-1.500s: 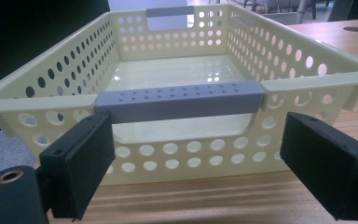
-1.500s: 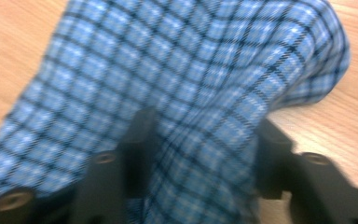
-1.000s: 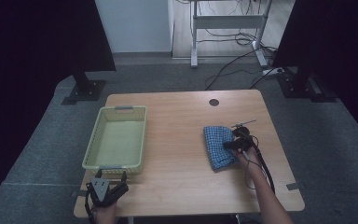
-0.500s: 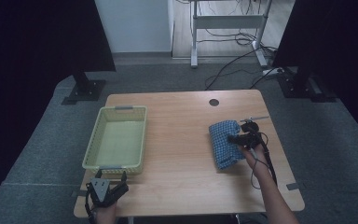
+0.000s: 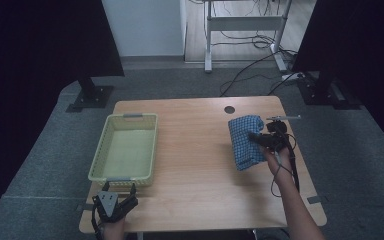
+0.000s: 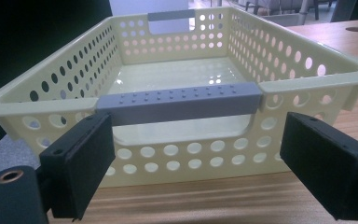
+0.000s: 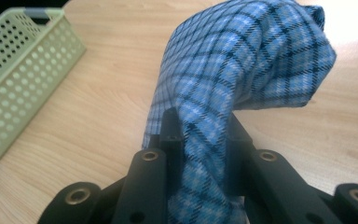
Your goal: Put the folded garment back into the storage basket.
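A blue checked cloth [image 5: 244,140] hangs lifted over the right side of the table, pinched by my right gripper [image 5: 256,136]. In the right gripper view the cloth [image 7: 242,74] runs between the two black jaws and drapes forward over the wood; the right gripper [image 7: 200,140] is shut on it. A pale yellow perforated basket [image 5: 128,150] with grey handles stands on the left half of the table. My left gripper [image 5: 115,202] rests at the table's front edge just before the basket [image 6: 177,51], and the left gripper [image 6: 196,163] is open with its jaws apart in front of the grey handle.
The wooden table [image 5: 195,165] has a round cable hole [image 5: 229,109] near its far edge. Dark screens on stands flank the table at the back left and right, and cables lie on the floor behind.
My right gripper has risen and shifted slightly away from me, lifting the blue cloth off the table so it now hangs. The left gripper has stayed put.
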{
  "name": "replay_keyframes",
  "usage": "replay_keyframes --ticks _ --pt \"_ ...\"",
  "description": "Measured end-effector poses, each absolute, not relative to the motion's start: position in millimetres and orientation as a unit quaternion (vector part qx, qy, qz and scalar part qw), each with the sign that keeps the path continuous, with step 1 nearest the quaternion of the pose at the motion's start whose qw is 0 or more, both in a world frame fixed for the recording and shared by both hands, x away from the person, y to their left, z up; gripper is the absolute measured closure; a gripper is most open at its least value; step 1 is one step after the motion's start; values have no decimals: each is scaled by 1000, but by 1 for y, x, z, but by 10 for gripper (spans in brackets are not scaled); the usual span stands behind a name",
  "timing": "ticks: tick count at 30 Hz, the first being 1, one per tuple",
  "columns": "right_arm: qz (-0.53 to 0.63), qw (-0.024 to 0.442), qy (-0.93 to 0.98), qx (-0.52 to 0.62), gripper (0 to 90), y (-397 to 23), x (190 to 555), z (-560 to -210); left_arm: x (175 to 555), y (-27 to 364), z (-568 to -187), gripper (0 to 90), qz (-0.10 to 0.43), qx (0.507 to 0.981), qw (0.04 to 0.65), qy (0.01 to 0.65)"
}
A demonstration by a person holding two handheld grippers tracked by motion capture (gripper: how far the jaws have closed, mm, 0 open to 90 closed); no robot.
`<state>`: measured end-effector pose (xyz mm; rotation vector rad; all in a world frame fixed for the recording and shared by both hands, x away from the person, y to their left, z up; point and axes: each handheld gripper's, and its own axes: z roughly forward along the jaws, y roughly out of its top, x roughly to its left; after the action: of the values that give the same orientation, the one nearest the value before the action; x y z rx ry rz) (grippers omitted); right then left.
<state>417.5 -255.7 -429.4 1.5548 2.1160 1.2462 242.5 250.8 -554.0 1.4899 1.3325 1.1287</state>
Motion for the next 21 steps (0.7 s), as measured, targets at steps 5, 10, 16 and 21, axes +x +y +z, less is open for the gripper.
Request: replay_keyframes --ticks 5,10,16,21 --pt "431 123 717 533 756 -256 417 -422 242 251 -554 101 448 591 411 530" --pt "433 125 712 538 755 -257 417 -422 242 251 -554 100 447 591 413 529" --pt "437 119 710 540 756 -253 420 -423 243 252 -554 100 443 591 417 530" --pt "444 117 707 537 755 -246 421 -422 243 250 -554 100 448 594 411 527"
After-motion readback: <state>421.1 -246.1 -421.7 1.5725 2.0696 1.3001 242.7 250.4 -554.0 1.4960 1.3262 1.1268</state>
